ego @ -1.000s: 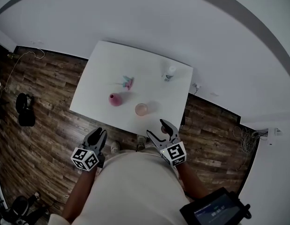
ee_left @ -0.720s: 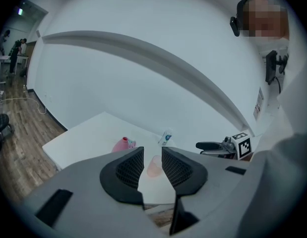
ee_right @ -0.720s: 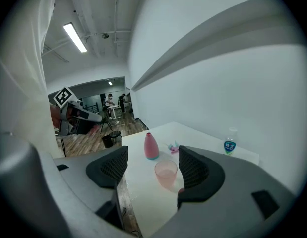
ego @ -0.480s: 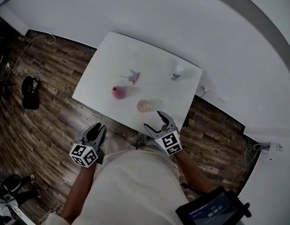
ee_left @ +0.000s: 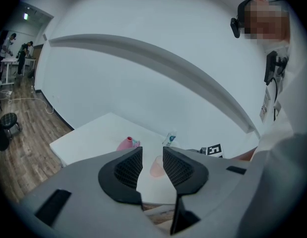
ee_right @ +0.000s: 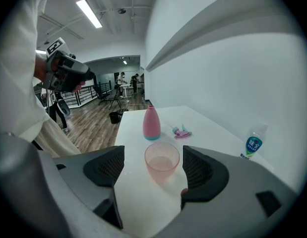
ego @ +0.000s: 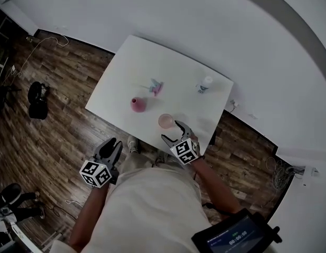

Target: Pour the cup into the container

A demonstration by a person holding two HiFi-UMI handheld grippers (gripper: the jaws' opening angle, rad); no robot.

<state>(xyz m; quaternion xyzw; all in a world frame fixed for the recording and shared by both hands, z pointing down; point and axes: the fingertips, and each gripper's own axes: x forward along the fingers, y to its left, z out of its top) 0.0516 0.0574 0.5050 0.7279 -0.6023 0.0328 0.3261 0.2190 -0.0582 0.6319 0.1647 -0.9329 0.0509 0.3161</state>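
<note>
A clear pink cup (ego: pixel 166 121) with a little liquid in it stands near the front edge of the white table (ego: pixel 178 73). Behind it to the left stands a pink bottle (ego: pixel 137 105). My right gripper (ego: pixel 175 135) is open, and its jaws have just been opening. In the right gripper view the cup (ee_right: pixel 162 160) stands just ahead of the pads (ee_right: pixel 195 168), untouched, with the pink bottle (ee_right: pixel 151 123) beyond. My left gripper (ego: pixel 109 148) hangs off the table's front left, open and empty, its jaws also just opening. Through its gap I see the cup (ee_left: pixel 156 167).
A pink-and-teal spray head (ego: pixel 156 86) lies behind the pink bottle. A small water bottle (ego: pixel 205 85) stands at the table's far right. Wood floor surrounds the table, and a white wall runs behind it. A dark stool (ego: pixel 37 100) stands on the floor at left.
My right gripper has come down and forward to the table's front edge, right up to the cup. The left gripper has stayed where it was.
</note>
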